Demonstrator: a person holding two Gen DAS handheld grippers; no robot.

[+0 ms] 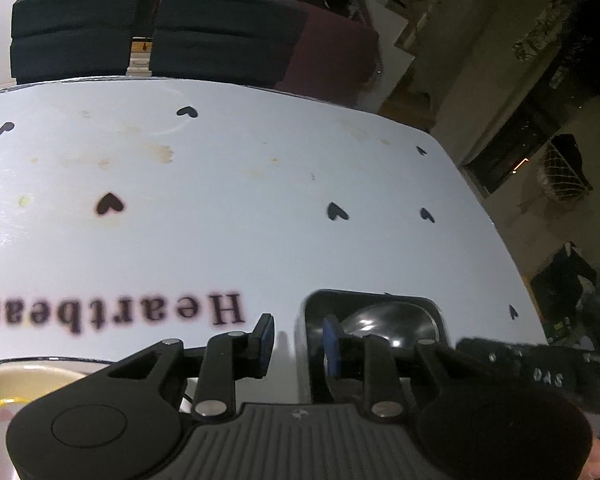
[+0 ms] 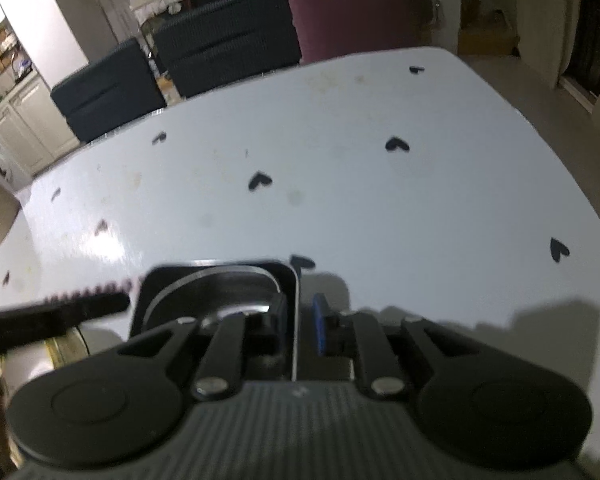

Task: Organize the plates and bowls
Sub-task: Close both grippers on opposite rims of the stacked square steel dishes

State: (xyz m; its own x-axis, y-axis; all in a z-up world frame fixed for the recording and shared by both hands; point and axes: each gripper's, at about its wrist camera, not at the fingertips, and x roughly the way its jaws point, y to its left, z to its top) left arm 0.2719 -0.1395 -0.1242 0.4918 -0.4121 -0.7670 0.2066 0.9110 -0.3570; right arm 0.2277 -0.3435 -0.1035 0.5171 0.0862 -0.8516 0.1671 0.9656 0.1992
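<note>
Black square bowl (image 1: 374, 322), wall between both grippers' half-open fingers (image 2: 320, 328); cream dish (image 1: 24, 390) only in left view.

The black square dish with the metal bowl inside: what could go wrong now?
1. Both grippers straddle opposite walls of the black square dish; uneven lifting could tilt it.
2. The shiny metal bowl lies loose inside and could slide.
3. The cream plate sits close by the left gripper and could be bumped.
</note>
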